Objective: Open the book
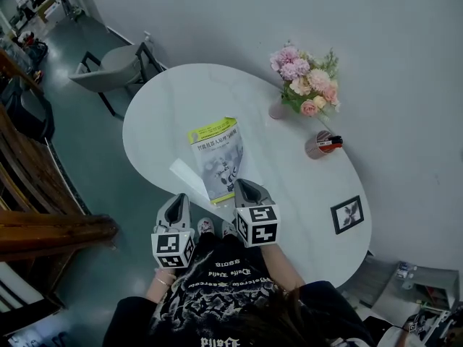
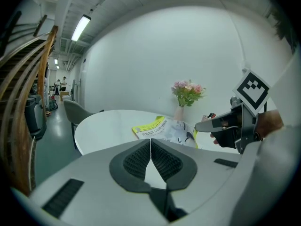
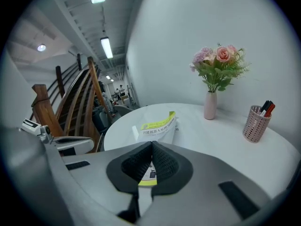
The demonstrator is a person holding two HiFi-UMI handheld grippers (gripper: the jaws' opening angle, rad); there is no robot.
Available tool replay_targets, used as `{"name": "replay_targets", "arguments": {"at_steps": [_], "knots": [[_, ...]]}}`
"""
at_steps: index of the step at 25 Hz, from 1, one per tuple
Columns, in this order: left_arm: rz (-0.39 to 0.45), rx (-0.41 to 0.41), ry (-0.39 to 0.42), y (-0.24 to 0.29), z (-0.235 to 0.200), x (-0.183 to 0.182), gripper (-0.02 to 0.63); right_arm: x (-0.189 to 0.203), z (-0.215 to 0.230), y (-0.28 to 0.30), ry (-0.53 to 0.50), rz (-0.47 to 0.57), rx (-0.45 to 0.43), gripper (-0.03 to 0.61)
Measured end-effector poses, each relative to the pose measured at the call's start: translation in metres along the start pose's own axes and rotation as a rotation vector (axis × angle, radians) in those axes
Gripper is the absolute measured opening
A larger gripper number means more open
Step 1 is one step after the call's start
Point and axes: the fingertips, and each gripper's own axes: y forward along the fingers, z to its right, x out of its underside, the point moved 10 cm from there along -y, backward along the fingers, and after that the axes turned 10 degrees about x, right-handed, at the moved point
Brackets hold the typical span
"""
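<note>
Closed book (image 1: 215, 157), yellow-green cover with a grey-white picture, lies flat on the white oval table (image 1: 173, 114), toward the near edge and in front of the person. A narrow white strip shows along its left side.

Left gripper (image 1: 176, 199) hangs off the near table edge, left of the book and not touching it. In the left gripper view its jaws are pressed together at the tips, nothing between them (image 2: 150, 140). The book (image 2: 167, 130) lies beyond them.

Right gripper (image 1: 242, 185) sits over the book's near right corner; contact cannot be told. In the right gripper view its jaws meet at the tips (image 3: 151, 144), pinching nothing. The book's yellow edge (image 3: 160, 126) shows on the table past them.

Far side of the table: vase of pink and white flowers (image 1: 307, 85), and beside it a pink mesh pen holder (image 1: 318, 144) with pens. A framed black-and-white marker card (image 1: 347, 214) lies near the right edge. Grey chair (image 1: 116, 67) stands at the table's far left end.
</note>
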Motion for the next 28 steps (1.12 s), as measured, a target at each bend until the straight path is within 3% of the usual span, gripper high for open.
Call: {"name": "replay_targets", "arguments": {"at_steps": [28], "knots": [[0.051,-0.140,-0.060,-0.043,-0.011,0.012,0.025,-0.004,-0.070,0.003,-0.158,0.019,-0.206,0.026]]}}
